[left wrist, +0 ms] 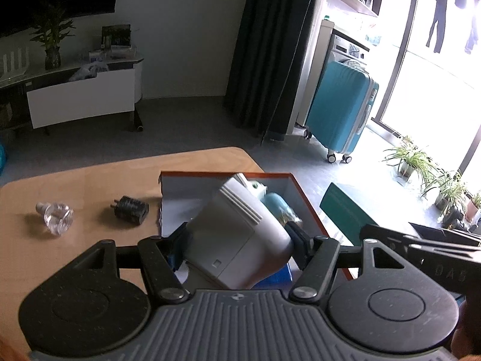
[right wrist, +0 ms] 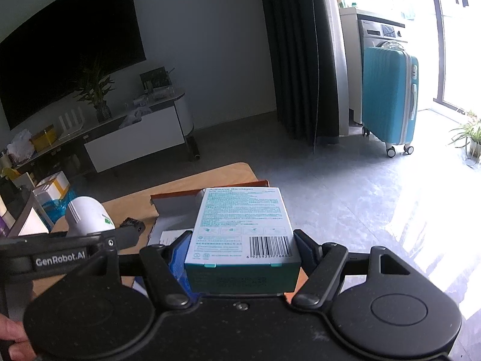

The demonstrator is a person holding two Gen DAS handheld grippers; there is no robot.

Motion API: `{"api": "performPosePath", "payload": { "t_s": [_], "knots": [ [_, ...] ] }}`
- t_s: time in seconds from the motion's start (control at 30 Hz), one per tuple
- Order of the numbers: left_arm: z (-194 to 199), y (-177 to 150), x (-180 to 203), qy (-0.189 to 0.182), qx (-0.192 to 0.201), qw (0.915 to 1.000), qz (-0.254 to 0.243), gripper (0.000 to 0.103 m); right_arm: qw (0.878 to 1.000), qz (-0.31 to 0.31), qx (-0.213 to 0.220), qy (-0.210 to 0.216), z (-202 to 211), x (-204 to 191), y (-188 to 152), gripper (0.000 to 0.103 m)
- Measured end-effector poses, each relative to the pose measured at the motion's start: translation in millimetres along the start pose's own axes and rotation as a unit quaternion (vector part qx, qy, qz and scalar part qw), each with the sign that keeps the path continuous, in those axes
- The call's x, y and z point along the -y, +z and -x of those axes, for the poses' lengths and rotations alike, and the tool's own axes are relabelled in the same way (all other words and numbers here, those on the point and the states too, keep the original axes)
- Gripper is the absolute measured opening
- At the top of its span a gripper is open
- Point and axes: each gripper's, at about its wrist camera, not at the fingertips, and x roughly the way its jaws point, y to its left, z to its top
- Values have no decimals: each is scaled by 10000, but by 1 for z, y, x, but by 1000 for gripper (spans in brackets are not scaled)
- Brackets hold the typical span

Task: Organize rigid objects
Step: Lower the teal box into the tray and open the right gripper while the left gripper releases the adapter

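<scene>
My left gripper (left wrist: 240, 234) is shut on a white-grey plastic device (left wrist: 237, 234), tilted and held over an orange-rimmed open box (left wrist: 303, 192) on the wooden table (left wrist: 90, 186). Inside the box lie a blue item (left wrist: 278, 203) and a small white-green thing, both partly hidden. My right gripper (right wrist: 243, 237) is shut on a teal adhesive bandage box (right wrist: 243, 225), held flat above the orange-rimmed box (right wrist: 180, 192). The bandage box (left wrist: 342, 210) also shows at the right of the left wrist view. The white device (right wrist: 87, 213) appears at the left of the right wrist view.
A black plug adapter (left wrist: 129, 210) and a clear glassy object (left wrist: 55, 215) lie on the table left of the box. Beyond the table's far edge is grey floor, a TV cabinet (left wrist: 81, 99), a teal suitcase (left wrist: 339, 108) and potted plants (left wrist: 409, 159).
</scene>
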Motion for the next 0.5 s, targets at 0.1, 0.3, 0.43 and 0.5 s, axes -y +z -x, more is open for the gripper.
{"api": "performPosePath", "payload": {
  "t_s": [0.1, 0.3, 0.43, 0.5],
  "knots": [
    [-6, 7, 0, -15, -5, 10000, -19, 67, 10000, 31, -25, -13, -8, -1, 3, 83],
    [-18, 15, 2, -49, -35, 9999, -111, 67, 9999, 107, -48, -54, -22, -5, 10, 83],
    [-23, 19, 0, -56, -64, 9999, -122, 67, 9998, 138, -84, -74, -32, -7, 11, 83],
    [-26, 20, -1, -37, -84, 9998, -149, 67, 9998, 148, -90, -88, -37, -8, 12, 83]
  ]
}}
